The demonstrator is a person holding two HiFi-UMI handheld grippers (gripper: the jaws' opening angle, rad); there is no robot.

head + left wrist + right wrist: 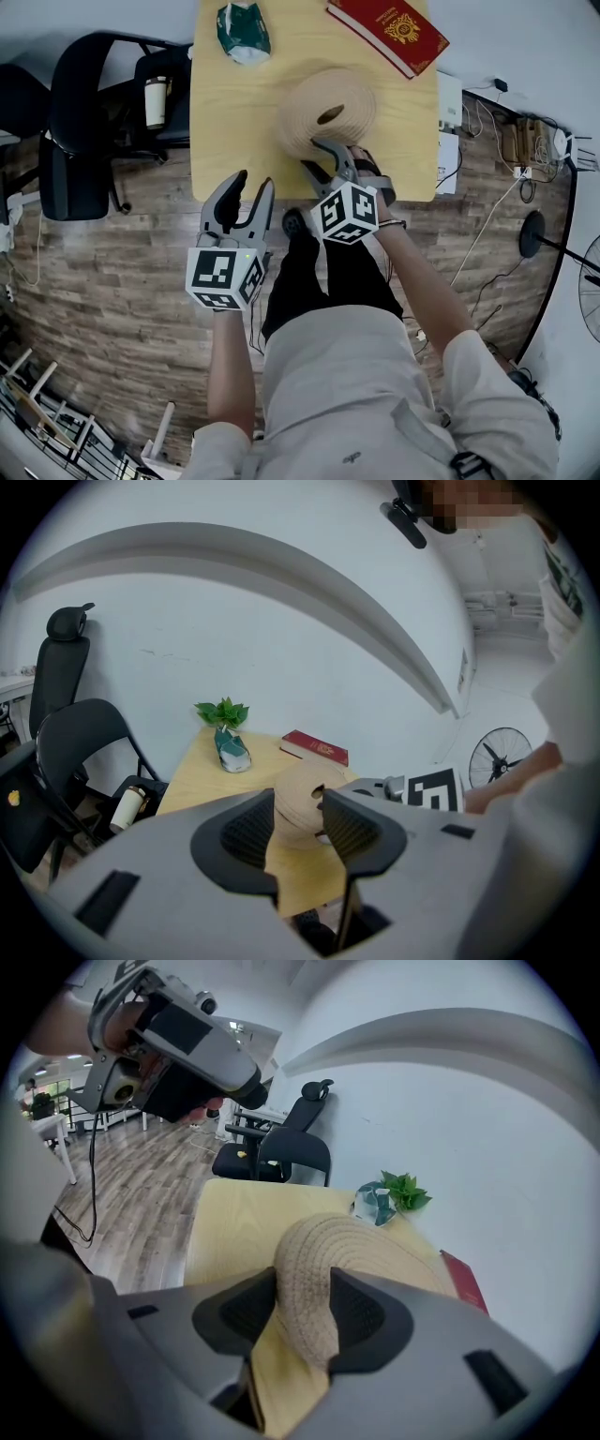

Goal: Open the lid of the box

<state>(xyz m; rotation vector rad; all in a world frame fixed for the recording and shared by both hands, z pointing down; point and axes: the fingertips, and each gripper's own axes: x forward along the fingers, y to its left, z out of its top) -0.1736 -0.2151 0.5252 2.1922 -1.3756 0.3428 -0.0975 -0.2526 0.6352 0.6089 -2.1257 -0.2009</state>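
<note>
A round woven straw box (pixel 328 112) with a hole in its lid stands near the front edge of the yellow table (pixel 225 122). My right gripper (pixel 309 156) reaches in from the front, and its jaws have closed in on the lid's rim (pixel 305 1269); both pads touch the weave. The lid (pixel 375 1241) lies flat on the box. My left gripper (pixel 253 183) hovers open just off the table's front edge, left of the box and with nothing between its fingers. Through its jaws in the left gripper view I see the box (pixel 298 794) ahead.
A red book (pixel 387 33) lies at the table's far right. A green and white plant pot (pixel 244 31) sits at the far middle. Black office chairs (pixel 80 122) and a cup (pixel 156 101) stand to the left. Cables and sockets (pixel 511 141) lie on the floor at the right.
</note>
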